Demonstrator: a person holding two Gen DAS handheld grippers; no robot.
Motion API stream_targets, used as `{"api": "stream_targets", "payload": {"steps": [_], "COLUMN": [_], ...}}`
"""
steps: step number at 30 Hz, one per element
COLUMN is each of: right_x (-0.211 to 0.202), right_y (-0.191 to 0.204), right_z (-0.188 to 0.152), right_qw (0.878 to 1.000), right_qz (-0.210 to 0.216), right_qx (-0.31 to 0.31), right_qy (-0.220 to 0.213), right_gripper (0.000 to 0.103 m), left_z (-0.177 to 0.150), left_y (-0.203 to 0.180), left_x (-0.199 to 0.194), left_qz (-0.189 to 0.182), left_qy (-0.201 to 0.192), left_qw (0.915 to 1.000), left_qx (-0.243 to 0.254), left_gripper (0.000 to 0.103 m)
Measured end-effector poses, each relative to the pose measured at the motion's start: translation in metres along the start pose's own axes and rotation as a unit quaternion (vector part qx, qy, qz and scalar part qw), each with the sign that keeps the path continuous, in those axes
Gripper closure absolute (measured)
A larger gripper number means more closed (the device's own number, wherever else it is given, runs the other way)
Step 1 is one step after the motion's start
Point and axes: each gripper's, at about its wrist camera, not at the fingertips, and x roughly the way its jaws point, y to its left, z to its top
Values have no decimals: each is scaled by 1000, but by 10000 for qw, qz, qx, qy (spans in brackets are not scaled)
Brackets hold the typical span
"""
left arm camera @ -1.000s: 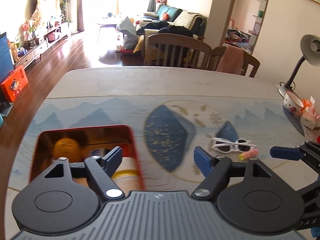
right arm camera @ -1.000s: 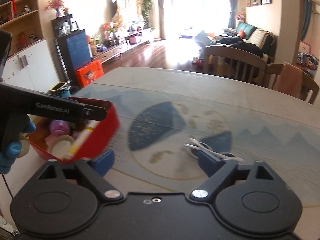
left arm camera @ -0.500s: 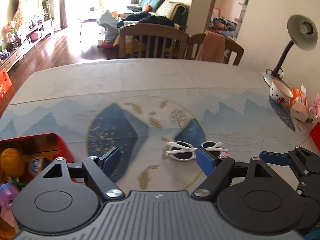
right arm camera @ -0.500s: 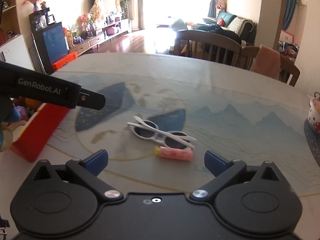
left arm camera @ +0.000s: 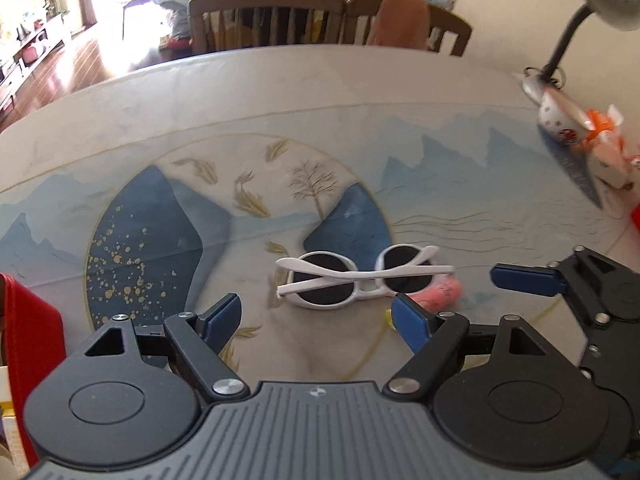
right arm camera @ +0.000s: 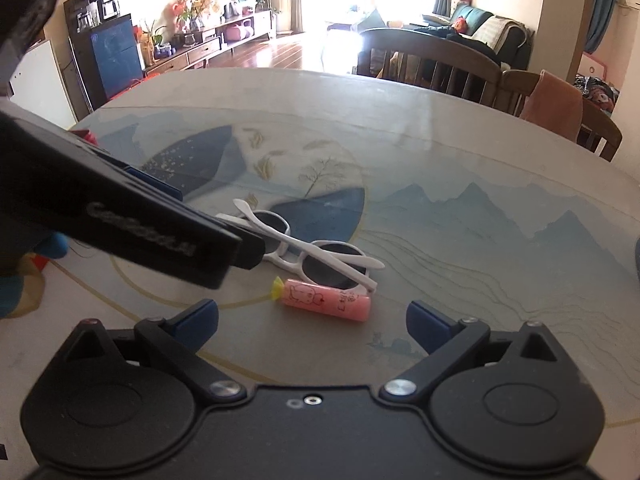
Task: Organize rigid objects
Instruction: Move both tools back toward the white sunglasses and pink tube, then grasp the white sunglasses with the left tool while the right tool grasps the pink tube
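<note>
While both tools hung low over the table, the left gripper had its blue-padded jaws spread wide and gripped nothing; the right gripper was likewise spread and empty. Just ahead of the left one lay the white sunglasses, folded, arms crossed over the dark lenses, resting flat on the painted tabletop. Touching their near edge in the right wrist view lay a pink tube with a cartoon print and a yellow tip, roughly centred between the right gripper's pads. A red bin showed at the far left edge of the left wrist view, well apart from both items.

Judgement: the step in hand looked like a pick, the left tool going for the sunglasses, the right for the tube. A good grasp on the glasses would close across the bridge or the folded frame, not on a single thin arm, which might flex or slip. The tube sat against the frame, so lifting either could drag the other; taking the tube along its short axis seemed safest.
</note>
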Motion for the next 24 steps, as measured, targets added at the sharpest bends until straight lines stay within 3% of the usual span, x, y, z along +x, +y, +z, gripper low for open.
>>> {"api": "stream_targets", "payload": {"steps": [12,14,18,20,22,24], "right_x": [11,13,16,16,16,16], "right_y": [-6,-7,-8,-8,-8,-8], "right_z": [-1,-1,1,2,3,3], "right_qw": [9999,9999,9999,10000,10000,9999], "right_qz": [138,135,106,64,24,-38], "right_qx": [8,21,70,48,58,56], "right_qy": [18,5,-15,-40,-67,-78], "right_gripper": [10,18,24,29,36,41], "left_z": [3,3,3,3,4,5], "left_y": [-1,-2,-6,-7,-7,-8], "left_x": [29,30,32,32,31,30], "left_qz": [220,149,114,89,53,22], "left_qy": [-45,-92,-167,-206,-249,-271], "left_qw": [9997,9998,9994,9993,9992,9991], "left_qx": [71,117,271,289,296,319], "left_gripper": [21,21,22,25,38,43]}}
